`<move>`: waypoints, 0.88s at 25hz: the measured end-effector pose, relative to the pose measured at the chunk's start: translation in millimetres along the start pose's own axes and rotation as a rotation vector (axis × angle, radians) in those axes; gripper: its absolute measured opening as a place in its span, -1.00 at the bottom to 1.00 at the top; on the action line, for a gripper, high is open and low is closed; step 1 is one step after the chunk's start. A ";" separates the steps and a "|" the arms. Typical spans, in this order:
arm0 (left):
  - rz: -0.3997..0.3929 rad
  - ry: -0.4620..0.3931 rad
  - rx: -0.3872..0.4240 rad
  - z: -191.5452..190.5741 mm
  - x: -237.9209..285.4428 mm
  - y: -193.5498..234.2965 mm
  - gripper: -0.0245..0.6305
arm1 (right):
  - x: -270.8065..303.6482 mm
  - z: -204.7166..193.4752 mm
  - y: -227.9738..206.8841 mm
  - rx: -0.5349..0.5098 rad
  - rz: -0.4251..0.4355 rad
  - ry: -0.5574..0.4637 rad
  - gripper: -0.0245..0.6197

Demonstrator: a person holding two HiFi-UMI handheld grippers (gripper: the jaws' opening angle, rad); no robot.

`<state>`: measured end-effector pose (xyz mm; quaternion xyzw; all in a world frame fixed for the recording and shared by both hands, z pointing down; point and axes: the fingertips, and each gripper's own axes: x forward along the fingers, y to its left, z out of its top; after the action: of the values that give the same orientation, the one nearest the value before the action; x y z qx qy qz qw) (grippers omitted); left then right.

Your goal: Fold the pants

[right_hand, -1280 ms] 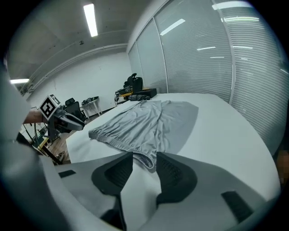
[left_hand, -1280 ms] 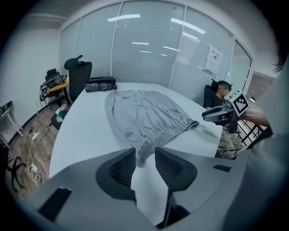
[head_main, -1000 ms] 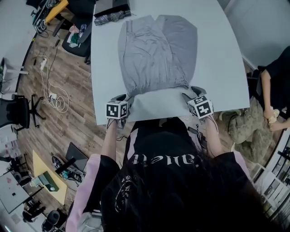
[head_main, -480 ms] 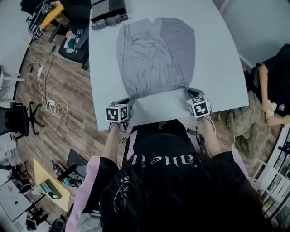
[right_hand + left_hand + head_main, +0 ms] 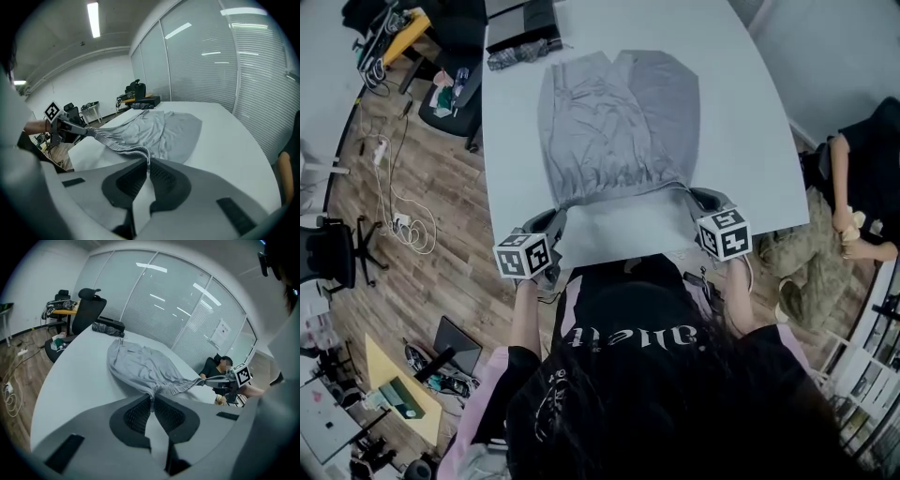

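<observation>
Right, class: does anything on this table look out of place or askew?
Only a dark bundle at the table's far edge, just beyond the pants' legs. The pants look fairly straight.

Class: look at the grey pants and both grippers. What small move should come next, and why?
Probably carry the waistband up and over toward the far leg ends. The left gripper is shut on one corner, the right gripper has just been closing its jaws on the other, and the pants lie flat on the table.
</observation>
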<state>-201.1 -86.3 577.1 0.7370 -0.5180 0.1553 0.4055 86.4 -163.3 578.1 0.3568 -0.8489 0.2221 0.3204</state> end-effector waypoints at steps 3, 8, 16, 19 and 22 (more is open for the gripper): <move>-0.007 -0.069 0.022 19.5 -15.8 -11.0 -0.78 | -19.1 20.8 0.7 0.005 -0.002 -0.070 -0.81; -0.010 -0.196 0.107 67.3 -41.4 -34.3 -0.78 | -49.2 66.1 6.1 0.007 0.017 -0.206 -0.81; -0.016 -0.401 0.147 141.9 -75.6 -52.2 -0.79 | -84.4 125.0 8.5 0.036 0.054 -0.381 -0.82; -0.013 -0.412 0.173 161.5 -70.8 -45.8 -0.79 | -78.8 139.5 0.8 0.006 0.035 -0.385 -0.82; -0.010 -0.406 0.201 179.0 -61.2 -37.6 -0.79 | -69.3 154.8 -6.8 -0.023 0.019 -0.386 -0.82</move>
<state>-227.3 -178.0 409.5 0.7924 -0.5673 0.0524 0.2180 69.2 -229.4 422.7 0.3812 -0.9004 0.1430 0.1535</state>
